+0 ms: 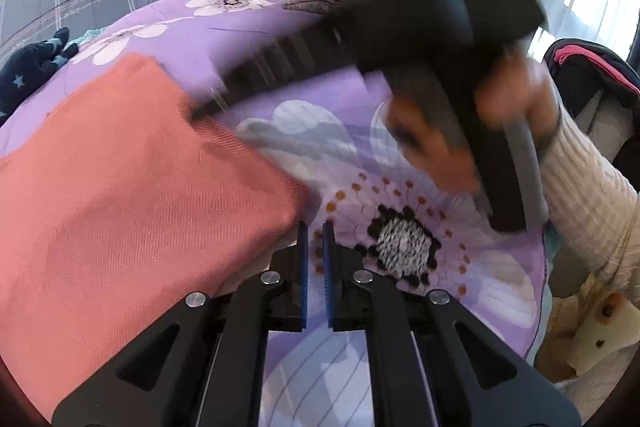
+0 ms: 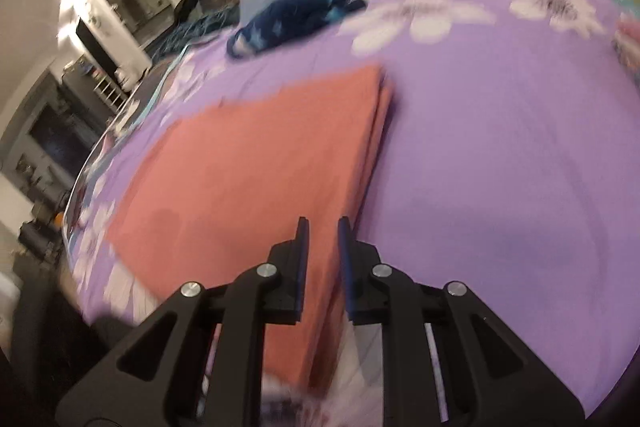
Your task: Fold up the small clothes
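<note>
Both grippers, left (image 1: 315,227) and right (image 2: 323,225), sit slightly open, empty; we should press the pink cloth (image 2: 256,163) flat along its edge.

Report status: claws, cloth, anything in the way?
Left claw nearly closed, empty. Right claw open, empty. Orange cloth folded flat on purple sheet. Navy garment lies apart; nothing blocking.

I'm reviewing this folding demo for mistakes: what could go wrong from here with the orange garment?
1. The right gripper sits low over the folded edge of the orange garment with its jaws slightly apart; it might snag only the top layer and undo the fold.
2. The two grippers work close together, the left gripper just beside the garment's corner, so they could bump.
3. Both views are motion-blurred; fast moves could drag the garment across the purple bedspread.
</note>
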### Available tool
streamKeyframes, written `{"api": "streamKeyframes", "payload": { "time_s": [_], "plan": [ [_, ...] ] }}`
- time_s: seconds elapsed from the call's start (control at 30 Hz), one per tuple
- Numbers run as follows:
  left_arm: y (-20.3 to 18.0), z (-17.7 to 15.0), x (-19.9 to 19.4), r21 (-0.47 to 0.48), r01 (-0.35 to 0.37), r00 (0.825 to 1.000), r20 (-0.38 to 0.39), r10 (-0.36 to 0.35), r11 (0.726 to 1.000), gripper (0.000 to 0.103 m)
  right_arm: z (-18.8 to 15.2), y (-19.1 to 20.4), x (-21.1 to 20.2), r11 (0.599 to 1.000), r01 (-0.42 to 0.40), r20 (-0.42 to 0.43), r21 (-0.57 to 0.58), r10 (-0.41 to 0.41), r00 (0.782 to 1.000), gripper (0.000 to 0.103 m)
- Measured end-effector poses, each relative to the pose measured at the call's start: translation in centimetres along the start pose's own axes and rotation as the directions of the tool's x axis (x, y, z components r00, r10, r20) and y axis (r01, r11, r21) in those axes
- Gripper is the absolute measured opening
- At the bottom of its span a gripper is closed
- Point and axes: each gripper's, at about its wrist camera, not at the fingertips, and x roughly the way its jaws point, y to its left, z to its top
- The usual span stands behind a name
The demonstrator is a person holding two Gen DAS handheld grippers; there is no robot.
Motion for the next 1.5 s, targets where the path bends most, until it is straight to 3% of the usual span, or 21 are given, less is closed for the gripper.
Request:
{"api": "streamKeyframes", "payload": {
  "time_s": [0.1, 0.17, 0.23, 0.37, 0.43, 0.47, 0.5, 0.6, 0.73, 0.87, 1.0, 1.23, 1.33, 1.43, 1.5],
  "plan": [
    [1.0, -1.2, -1.4, -0.032, -0.034, 0.999, 0.008, 0.035, 0.999, 0.011, -1.8, 0.5, -0.1, 0.997, 0.058, 0.038, -0.05, -0.056, 0.998, 0.013],
    [2.0, -2.4, -3.0, -0.071, -0.076, 0.997, 0.022, 0.077, 0.995, 0.023, -1.5, 1.4, -1.0, 0.994, 0.099, 0.046, -0.043, -0.097, 0.994, 0.013],
    [3.3, -3.3, -4.8, -0.105, -0.113, 0.992, 0.042, 0.118, 0.988, 0.029, -1.2, 2.8, -2.2, 0.986, 0.152, 0.093, -0.065, -0.146, 0.985, 0.014],
    [7.1, -6.1, -9.8, -0.229, -0.224, 0.964, 0.088, 0.249, 0.947, 0.034, -1.2, 7.4, -4.1, 0.958, 0.226, 0.188, -0.174, -0.193, 0.963, 0.016],
    [8.8, -7.7, -12.1, -0.305, -0.27, 0.946, 0.092, 0.31, 0.913, 0.038, -1.4, 9.7, -4.1, 0.943, 0.24, 0.224, -0.229, -0.189, 0.956, 0.016],
    [9.5, -8.4, -12.8, -0.332, -0.288, 0.938, 0.09, 0.334, 0.898, 0.045, -1.4, 9.7, -4.1, 0.943, 0.24, 0.224, -0.229, -0.189, 0.956, 0.016],
    [10.2, -9.1, -13.6, -0.359, -0.309, 0.928, 0.088, 0.362, 0.881, 0.046, -2.0, 12.5, -3.7, 0.926, 0.244, 0.25, -0.288, -0.174, 0.953, 0.017],
    [11.8, -10.6, -15.1, -0.408, -0.346, 0.91, 0.075, 0.409, 0.845, 0.046, -2.3, 14.6, -2.9, 0.92, 0.227, 0.248, -0.32, -0.149, 0.957, 0.019],
    [13.2, -11.7, -16.4, -0.437, -0.351, 0.9, 0.086, 0.427, 0.828, 0.047, -2.6, 18.7, -0.5, 0.922, 0.16, 0.198, -0.353, -0.093, 0.976, 0.02],
    [14.6, -13.6, -18.3, -0.462, -0.375, 0.883, 0.088, 0.462, 0.804, 0.05, -3.2, 23.3, 1.7, 0.893, 0.118, 0.159, -0.435, -0.052, 0.986, 0.02],
    [16.6, -15.2, -19.8, -0.507, -0.395, 0.859, 0.091, 0.503, 0.766, 0.051, -4.4, 27.6, 3.1, 0.836, 0.114, 0.151, -0.536, -0.037, 0.988, 0.026],
    [21.7, -20.5, -23.8, -0.659, -0.409, 0.81, 0.055, 0.583, 0.631, 0.051, -7.0, 34.3, 5.8, 0.718, 0.079, 0.12, -0.691, 0.007, 0.993, 0.042],
    [22.7, -22.1, -25.0, -0.698, -0.399, 0.799, 0.053, 0.599, 0.595, 0.051, -8.1, 36.7, 7.3, 0.66, 0.087, 0.116, -0.747, 0.0, 0.993, 0.042],
    [23.1, -23.2, -25.7, -0.716, -0.384, 0.798, 0.06, 0.6, 0.582, 0.051, -8.6, 38.2, 9.4, 0.602, 0.176, 0.161, -0.779, -0.08, 0.984, 0.042],
    [23.5, -23.7, -25.9, -0.725, -0.374, 0.8, 0.063, 0.596, 0.578, 0.051, -8.7, 38.6, 10.8, 0.556, 0.27, 0.222, -0.787, -0.154, 0.963, 0.042]
  ]
}}
